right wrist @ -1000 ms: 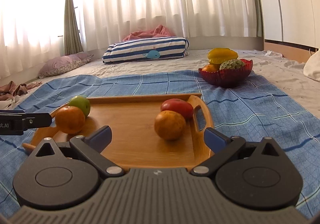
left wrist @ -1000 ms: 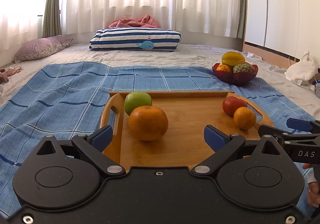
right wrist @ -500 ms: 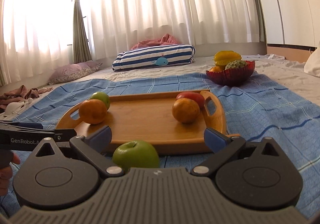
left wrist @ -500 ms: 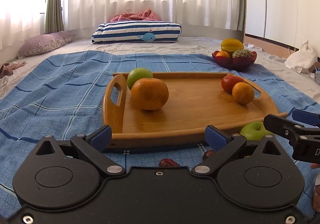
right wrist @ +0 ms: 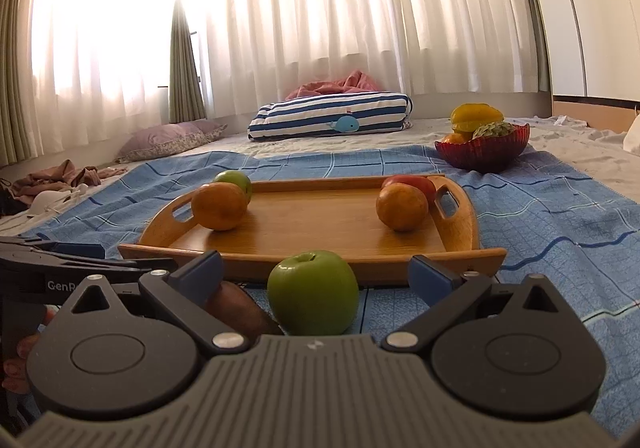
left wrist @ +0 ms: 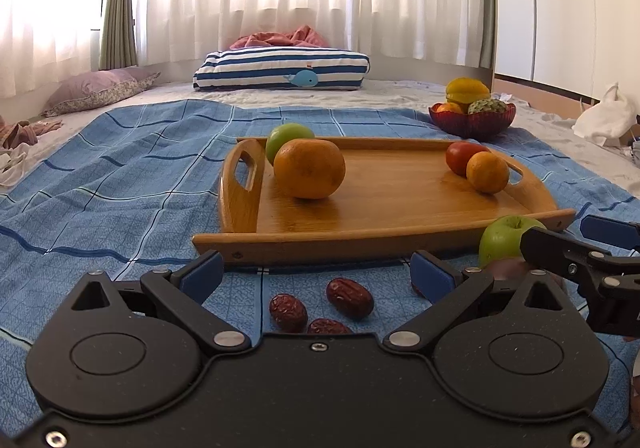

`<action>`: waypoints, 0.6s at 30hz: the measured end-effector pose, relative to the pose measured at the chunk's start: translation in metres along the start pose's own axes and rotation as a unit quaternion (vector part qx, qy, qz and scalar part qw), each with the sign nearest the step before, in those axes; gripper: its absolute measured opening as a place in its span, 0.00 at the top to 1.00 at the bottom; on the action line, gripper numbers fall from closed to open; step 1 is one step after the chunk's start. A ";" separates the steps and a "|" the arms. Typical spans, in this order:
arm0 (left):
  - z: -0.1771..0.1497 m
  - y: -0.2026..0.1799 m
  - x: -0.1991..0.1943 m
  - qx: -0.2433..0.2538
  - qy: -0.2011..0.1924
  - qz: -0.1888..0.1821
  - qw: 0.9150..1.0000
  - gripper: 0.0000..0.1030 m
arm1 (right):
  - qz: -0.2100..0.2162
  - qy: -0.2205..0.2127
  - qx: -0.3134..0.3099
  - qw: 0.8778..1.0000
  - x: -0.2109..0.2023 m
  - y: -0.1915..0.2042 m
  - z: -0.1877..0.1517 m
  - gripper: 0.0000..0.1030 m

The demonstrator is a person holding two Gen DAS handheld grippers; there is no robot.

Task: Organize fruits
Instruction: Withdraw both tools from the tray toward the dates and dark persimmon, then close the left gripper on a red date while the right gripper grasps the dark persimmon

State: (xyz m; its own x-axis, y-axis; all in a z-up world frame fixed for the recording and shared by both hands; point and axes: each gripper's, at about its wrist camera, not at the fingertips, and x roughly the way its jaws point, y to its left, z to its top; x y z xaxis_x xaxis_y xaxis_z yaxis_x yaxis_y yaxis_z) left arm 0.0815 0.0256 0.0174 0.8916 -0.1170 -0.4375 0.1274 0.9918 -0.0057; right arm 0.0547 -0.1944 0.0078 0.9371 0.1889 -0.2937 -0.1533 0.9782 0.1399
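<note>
We hold our left gripper [left wrist: 316, 275] low over the blue checked cloth [left wrist: 120, 183] with its blue-padded fingers spread wide and nothing between them; just ahead of it three wrinkled dark red dates [left wrist: 349, 296] lie loose on the cloth. Our right gripper [right wrist: 316, 274] is likewise spread apart and empty, and directly between its fingers, a little ahead of them, a glossy green apple [right wrist: 313, 292] stands on the cloth beside a brown oblong fruit [right wrist: 236, 308] that we cannot identify. Both lie just outside the near rim of the rectangular wooden tray with cut-out handles [right wrist: 312, 260]. On that tray we see four fruits in two pairs: at the left end a large orange [left wrist: 309, 168] touching a green round fruit [left wrist: 289, 136] behind it, and at the right end a smaller orange [left wrist: 487, 171] pressed against a red tomato-like fruit [left wrist: 462, 155]; the middle of the tray is bare wood. Further back on the right, at the cloth's far edge, a dark red glass bowl [left wrist: 472, 123] holds a yellow star-shaped fruit [left wrist: 467, 88], a scaly green fruit [left wrist: 487, 105] and an orange fruit half hidden behind them.
</note>
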 end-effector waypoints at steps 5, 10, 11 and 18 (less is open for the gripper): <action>-0.008 -0.001 -0.008 0.010 -0.011 -0.004 1.000 0.03 | 0.010 -0.008 0.008 1.000 -0.006 0.002 -0.007 0.00; -0.015 -0.004 -0.015 0.021 -0.017 -0.003 1.000 0.03 | 0.010 -0.013 -0.003 1.000 -0.011 0.009 -0.011 0.00; -0.016 -0.004 -0.016 0.023 -0.017 -0.004 1.000 0.03 | 0.011 -0.011 -0.005 1.000 -0.011 0.010 -0.010 0.00; -0.023 -0.005 -0.025 0.035 -0.008 -0.010 0.999 0.19 | 0.041 0.009 -0.015 0.999 -0.014 0.023 -0.017 0.00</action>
State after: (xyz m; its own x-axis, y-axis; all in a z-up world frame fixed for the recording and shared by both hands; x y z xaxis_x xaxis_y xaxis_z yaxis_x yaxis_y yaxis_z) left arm 0.0488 0.0242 0.0076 0.8956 -0.1372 -0.4232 0.1738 0.9836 0.0489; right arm 0.0331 -0.1730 -0.0010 0.9150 0.2702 -0.2997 -0.2392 0.9613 0.1365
